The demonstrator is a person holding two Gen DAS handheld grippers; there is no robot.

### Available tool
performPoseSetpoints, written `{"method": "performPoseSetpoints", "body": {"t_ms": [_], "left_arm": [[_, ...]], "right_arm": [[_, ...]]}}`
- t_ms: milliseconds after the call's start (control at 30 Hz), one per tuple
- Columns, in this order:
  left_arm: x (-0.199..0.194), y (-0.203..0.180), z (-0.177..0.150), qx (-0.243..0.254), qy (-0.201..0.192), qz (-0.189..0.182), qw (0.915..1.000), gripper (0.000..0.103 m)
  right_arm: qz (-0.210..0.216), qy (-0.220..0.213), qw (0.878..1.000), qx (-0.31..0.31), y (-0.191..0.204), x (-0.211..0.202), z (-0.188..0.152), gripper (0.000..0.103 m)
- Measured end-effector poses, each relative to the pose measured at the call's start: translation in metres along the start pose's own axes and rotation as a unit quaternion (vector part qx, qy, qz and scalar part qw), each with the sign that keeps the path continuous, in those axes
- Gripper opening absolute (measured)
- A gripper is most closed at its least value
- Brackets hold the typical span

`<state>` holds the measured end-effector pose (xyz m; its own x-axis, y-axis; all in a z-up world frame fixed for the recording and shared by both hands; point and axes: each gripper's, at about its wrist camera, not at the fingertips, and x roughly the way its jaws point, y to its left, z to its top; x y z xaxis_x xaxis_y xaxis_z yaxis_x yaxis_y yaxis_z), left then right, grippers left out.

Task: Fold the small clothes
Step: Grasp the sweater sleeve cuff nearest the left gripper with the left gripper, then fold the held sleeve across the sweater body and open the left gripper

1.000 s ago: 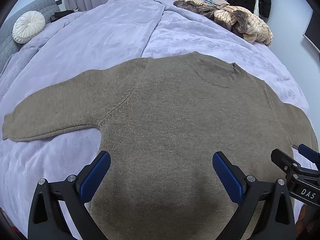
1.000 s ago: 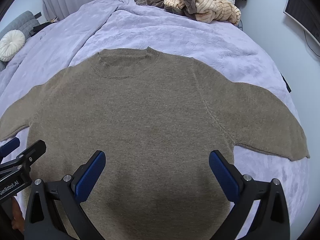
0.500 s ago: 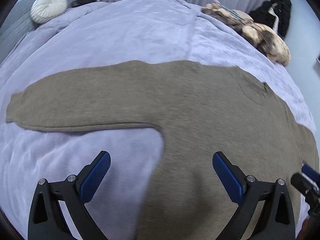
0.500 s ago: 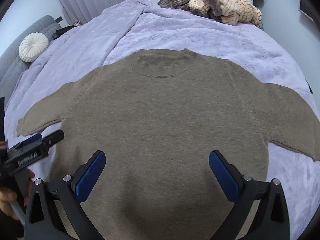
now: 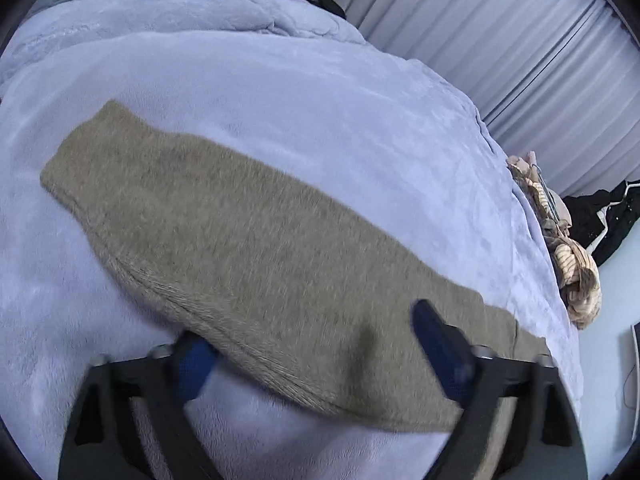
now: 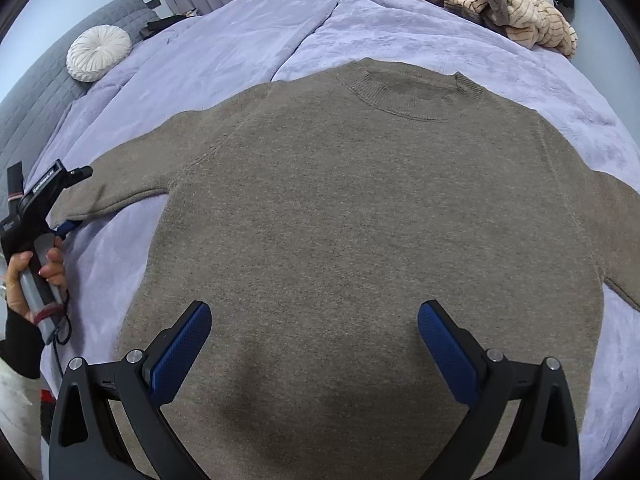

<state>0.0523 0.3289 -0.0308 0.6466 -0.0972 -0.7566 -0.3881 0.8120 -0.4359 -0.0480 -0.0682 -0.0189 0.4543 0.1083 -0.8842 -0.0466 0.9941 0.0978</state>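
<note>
Taupe knitted sweater [image 6: 360,216] lies flat on lilac bedspread [image 6: 240,32]; left gripper [image 5: 316,360], jaws just closing astride its sleeve [image 5: 240,220], should pinch it; right gripper [image 6: 314,340] hovers wide.

My left claw [image 5: 316,356] has just been closing, sleeve between its pads — my hand [image 6: 34,276] grips its handle; right claw [image 6: 314,352] hangs spread wide.

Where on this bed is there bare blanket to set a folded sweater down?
Free: the wide blanket stretch between the sweater collar and the round white pillow, and the strip under the sweater's sleeve. Crowded: the far corner, under the heap of clothes.
</note>
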Motion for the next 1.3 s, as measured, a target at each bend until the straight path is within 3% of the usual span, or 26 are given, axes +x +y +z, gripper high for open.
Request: {"method": "performPoseSetpoints", "body": {"t_ms": [33, 100, 200, 300, 400, 533, 633, 700, 767, 800, 833, 933, 1000, 1067, 1133, 1200, 1300], "left_arm": [[0.004, -0.003, 0.003, 0.004, 0.008, 0.007, 0.9999, 0.023], [0.005, -0.005, 0.007, 0.002, 0.009, -0.006, 0.9999, 0.007], [-0.012, -0.032, 0.005, 0.042, -0.014, -0.035, 0.9984, 0.007], [-0.033, -0.095, -0.009, 0.134, -0.038, -0.07, 0.9877, 0.007], [-0.044, -0.178, -0.039, 0.231, -0.042, -0.115, 0.9652, 0.007], [-0.039, -0.276, -0.101, 0.335, -0.012, -0.157, 0.929, 0.007], [-0.021, -0.323, -0.148, 0.387, 0.021, -0.155, 0.9089, 0.007], [-0.003, -0.34, -0.175, 0.42, 0.034, -0.12, 0.8991, 0.009], [0.011, -0.34, -0.195, 0.44, 0.064, -0.099, 0.8903, 0.033], [0.013, -0.336, -0.199, 0.438, 0.072, -0.099, 0.8906, 0.06], [0.01, -0.329, -0.201, 0.433, 0.066, -0.095, 0.8938, 0.076], [-0.019, -0.306, -0.197, 0.429, 0.027, -0.098, 0.8976, 0.078], [-0.04, -0.283, -0.182, 0.408, -0.009, -0.1, 0.9076, 0.078], [-0.055, -0.252, -0.162, 0.376, -0.061, -0.072, 0.9217, 0.078], [-0.056, -0.217, -0.144, 0.341, -0.086, -0.023, 0.9357, 0.078], [-0.044, -0.186, -0.133, 0.311, -0.064, 0.005, 0.9481, 0.078], [-0.024, -0.148, -0.132, 0.278, -0.013, 0.026, 0.9601, 0.078]], "right_arm": [[0.006, -0.002, 1.0, 0.002, 0.0, -0.001, -0.001, 0.103], [0.015, -0.007, 1.0, 0.006, -0.002, -0.004, -0.002, 0.103], [0.033, -0.02, 0.999, 0.009, -0.01, -0.009, -0.005, 0.103], [0.047, -0.041, 0.998, 0.014, -0.021, -0.017, -0.007, 0.103], [0.058, -0.063, 0.996, 0.034, -0.039, -0.027, -0.01, 0.103], [0.059, -0.086, 0.991, 0.078, -0.073, -0.041, -0.019, 0.103], [0.049, -0.087, 0.989, 0.113, -0.101, -0.047, -0.027, 0.103], [0.043, -0.084, 0.987, 0.133, -0.12, -0.049, -0.032, 0.103], [0.037, -0.08, 0.985, 0.15, -0.135, -0.048, -0.037, 0.103], [0.034, -0.076, 0.984, 0.156, -0.14, -0.047, -0.037, 0.103], [0.032, -0.073, 0.984, 0.16, -0.144, -0.045, -0.037, 0.103], [0.023, -0.069, 0.986, 0.151, -0.149, -0.039, -0.031, 0.103], [0.016, -0.071, 0.989, 0.125, -0.141, -0.033, -0.019, 0.103], [0.01, -0.081, 0.994, 0.071, -0.121, -0.03, -0.003, 0.103], [0.0, -0.095, 0.995, -0.009, -0.084, -0.025, 0.017, 0.103], [-0.023, -0.103, 0.989, -0.102, -0.04, -0.014, 0.032, 0.103], [-0.072, -0.11, 0.962, -0.239, 0.025, 0.013, 0.04, 0.101]]}}
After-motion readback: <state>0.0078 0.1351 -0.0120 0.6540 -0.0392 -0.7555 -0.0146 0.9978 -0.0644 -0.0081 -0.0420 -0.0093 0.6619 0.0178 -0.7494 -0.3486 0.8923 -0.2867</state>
